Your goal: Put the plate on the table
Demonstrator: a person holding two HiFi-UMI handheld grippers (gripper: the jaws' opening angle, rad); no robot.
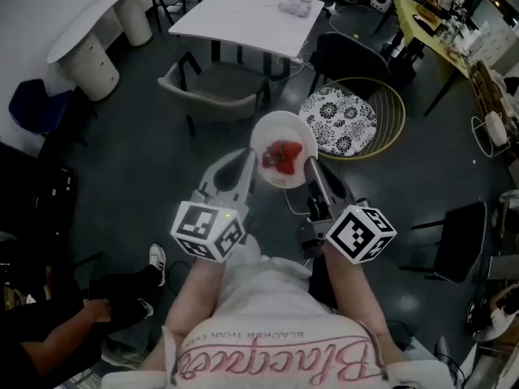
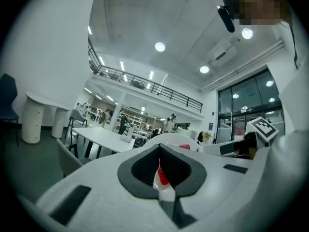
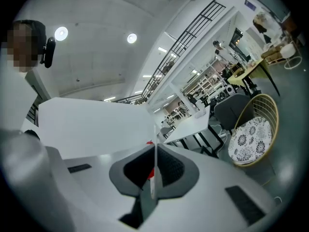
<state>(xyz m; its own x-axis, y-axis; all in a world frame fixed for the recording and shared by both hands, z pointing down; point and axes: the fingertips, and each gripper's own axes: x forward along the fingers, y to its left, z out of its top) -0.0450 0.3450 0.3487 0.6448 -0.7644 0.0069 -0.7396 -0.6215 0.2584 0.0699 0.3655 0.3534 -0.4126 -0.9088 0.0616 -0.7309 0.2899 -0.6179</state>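
Carry step: plate (image 1: 278, 128) is hanging in mid-air over the floor, not yet on the table (image 1: 243, 10).
Plate is sitting level with red fruit (image 1: 282, 156) on it, well short of the table, with a grey chair (image 1: 212, 83) between. Left gripper (image 1: 247, 162) is clamping the left rim and right gripper (image 1: 309, 166) the right rim, thin edge pinched between each pair of jaws. My read on next: walking it forward, keeping it flat, lowering, then releasing.

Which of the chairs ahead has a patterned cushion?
The round gold wire chair, right of the held plate, has a black-and-white floral cushion. The grey armchair and the black chair are plain.
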